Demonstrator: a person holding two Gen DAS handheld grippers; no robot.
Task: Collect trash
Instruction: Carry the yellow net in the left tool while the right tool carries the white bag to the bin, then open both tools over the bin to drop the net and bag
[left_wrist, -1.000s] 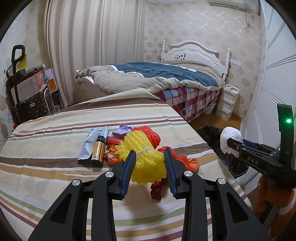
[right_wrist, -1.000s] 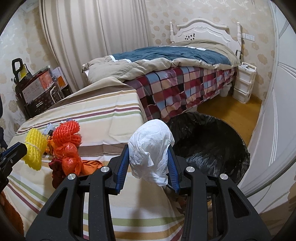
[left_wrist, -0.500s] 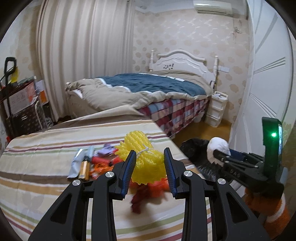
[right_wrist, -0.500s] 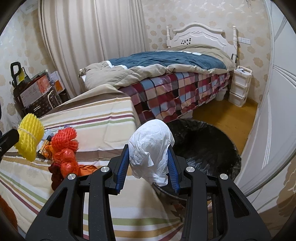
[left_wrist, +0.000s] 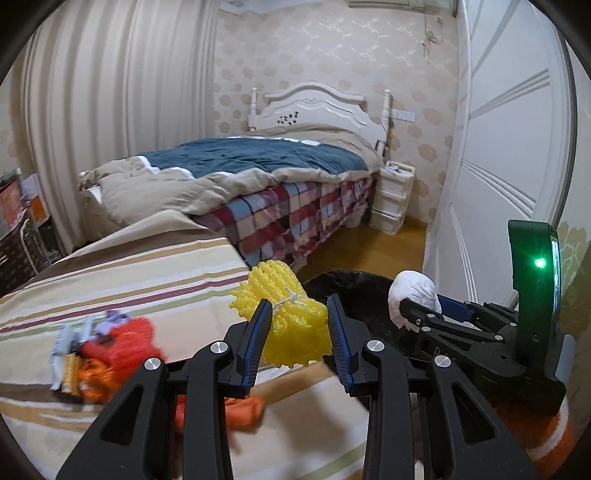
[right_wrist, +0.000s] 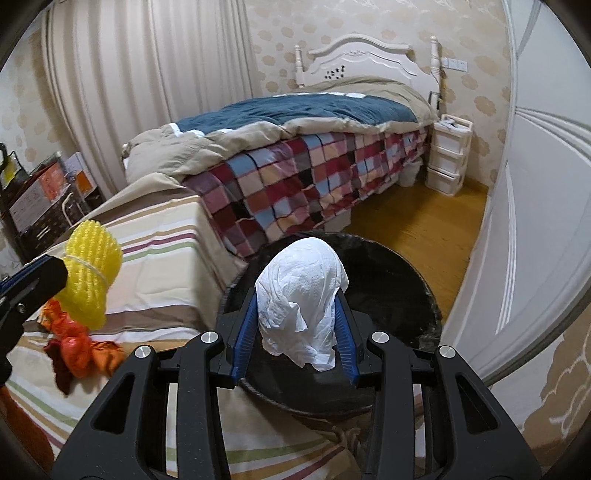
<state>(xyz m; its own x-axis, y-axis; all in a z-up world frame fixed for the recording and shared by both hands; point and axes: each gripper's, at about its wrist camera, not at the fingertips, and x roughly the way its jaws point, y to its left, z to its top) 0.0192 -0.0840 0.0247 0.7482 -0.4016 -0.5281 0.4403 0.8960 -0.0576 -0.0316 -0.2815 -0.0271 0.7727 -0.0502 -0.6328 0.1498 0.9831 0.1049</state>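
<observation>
Since a second ago the left gripper (left_wrist: 297, 334) has lifted the yellow foam net (left_wrist: 286, 325) off the striped bench (left_wrist: 122, 273) and swung toward the black bin (right_wrist: 391, 280). It stays clamped on the net. The right gripper (right_wrist: 297, 326), closed on a crumpled white tissue (right_wrist: 301, 295), hangs over the bin, while red and orange trash (left_wrist: 118, 347) lies on the bench.

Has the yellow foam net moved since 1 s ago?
Yes. The left gripper carried the yellow foam net off the striped bedspread, rightward toward the black trash bin.
</observation>
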